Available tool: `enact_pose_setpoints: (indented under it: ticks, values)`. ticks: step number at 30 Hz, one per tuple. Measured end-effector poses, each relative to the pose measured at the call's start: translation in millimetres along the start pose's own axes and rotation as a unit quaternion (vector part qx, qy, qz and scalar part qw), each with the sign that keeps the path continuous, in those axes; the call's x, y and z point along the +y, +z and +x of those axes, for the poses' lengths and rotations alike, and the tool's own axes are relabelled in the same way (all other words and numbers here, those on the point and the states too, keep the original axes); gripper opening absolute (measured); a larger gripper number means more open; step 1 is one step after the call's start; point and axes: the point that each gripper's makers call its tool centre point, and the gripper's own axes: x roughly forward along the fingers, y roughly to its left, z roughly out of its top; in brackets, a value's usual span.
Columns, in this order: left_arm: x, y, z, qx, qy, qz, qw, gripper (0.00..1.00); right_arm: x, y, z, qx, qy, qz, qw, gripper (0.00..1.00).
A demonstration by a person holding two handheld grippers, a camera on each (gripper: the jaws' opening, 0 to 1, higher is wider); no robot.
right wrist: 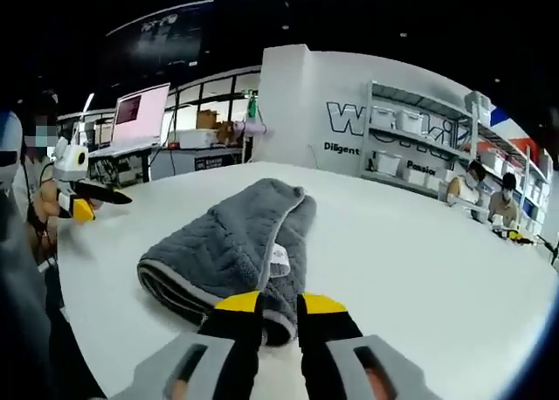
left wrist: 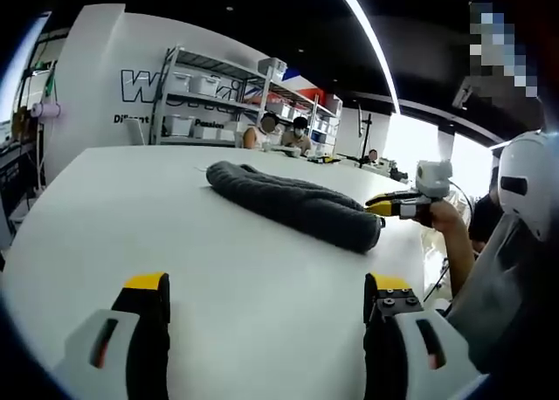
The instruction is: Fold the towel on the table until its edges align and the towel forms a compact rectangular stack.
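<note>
Grey towel [right wrist: 231,251] is lying bunched and partly folded on the white table [left wrist: 131,217]. Right gripper [right wrist: 278,308] is sitting at its near edge, jaws nearly closed, probably pinching the hem. Left gripper [left wrist: 266,300] is hovering wide open, well back, likely awaiting a corner.

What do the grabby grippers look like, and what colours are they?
Each gripper has two black jaws with bright yellow tips and pale grey plastic shells with slots. The left gripper shows this in its own view, and the right gripper looks the same. Seen from the side, each carries a white box on top. The person wears a grey sleeve.
</note>
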Motion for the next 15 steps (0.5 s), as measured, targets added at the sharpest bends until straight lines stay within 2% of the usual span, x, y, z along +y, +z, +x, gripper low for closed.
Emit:
enact_pose_setpoints:
  ticks: [2, 7, 11, 15]
  values:
    - [0.4, -0.1, -0.2, 0.0, 0.0, 0.0, 1.0, 0.97, -5.1, 5.3, -6.8, -0.018, -0.008, -0.004, 0.9998, 0.21]
    - [0.4, -0.3, 0.2, 0.0, 0.0, 0.0, 1.0, 0.97, -12.3, 25.9, -31.5, -0.098, 0.002, 0.011, 0.9951, 0.28]
    - [0.9, -0.4, 1.2, 0.0, 0.0, 0.001, 1.0, 0.97, -16.6, 29.8, -48.4, -0.124, 0.004, 0.006, 0.9923, 0.43]
    - [1.3, -0.5, 1.8, 0.001, 0.0, 0.002, 1.0, 0.97, -19.4, 25.3, -53.8, -0.12, 0.001, -0.018, 0.9926, 0.61]
